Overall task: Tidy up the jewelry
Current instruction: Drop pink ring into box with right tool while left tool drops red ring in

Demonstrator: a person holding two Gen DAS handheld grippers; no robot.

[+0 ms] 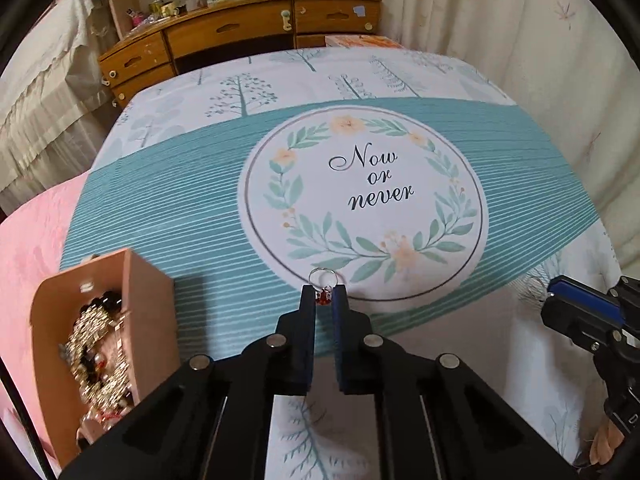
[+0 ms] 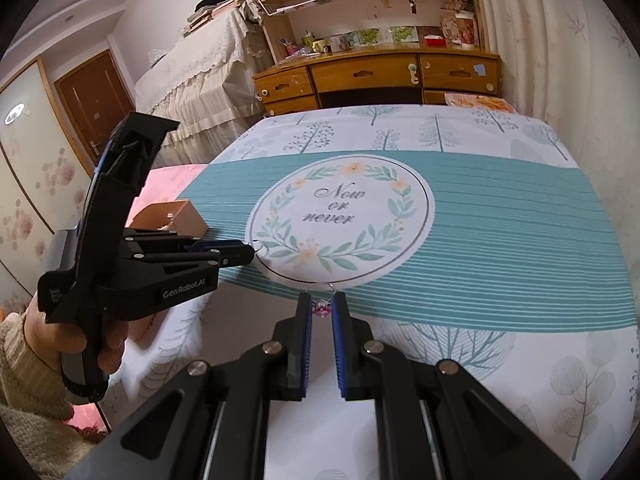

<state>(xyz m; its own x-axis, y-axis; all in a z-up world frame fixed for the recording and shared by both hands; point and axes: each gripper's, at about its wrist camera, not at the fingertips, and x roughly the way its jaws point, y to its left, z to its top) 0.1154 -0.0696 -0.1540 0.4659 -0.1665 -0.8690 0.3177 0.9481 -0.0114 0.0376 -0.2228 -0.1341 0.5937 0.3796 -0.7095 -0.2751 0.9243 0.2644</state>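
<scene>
My left gripper [image 1: 324,294] is shut on a silver ring with a red stone [image 1: 322,285], held above the tablecloth; the ring's loop sticks out past the fingertips. It also shows in the right wrist view [image 2: 249,251], its ring loop [image 2: 257,247] at the tips. My right gripper [image 2: 321,304] is shut on a silver ring with a pink stone [image 2: 321,307]. An open pink cardboard box [image 1: 150,320] full of mixed jewelry [image 1: 100,352] stands at the left, just left of my left gripper; it also shows in the right wrist view [image 2: 176,216].
The table carries a teal and white cloth [image 1: 180,184] printed "Now or never". A wooden desk with drawers [image 1: 224,36] stands behind it. Curtains [image 1: 500,20] hang at the right. Pink bedding [image 1: 32,232] lies to the left.
</scene>
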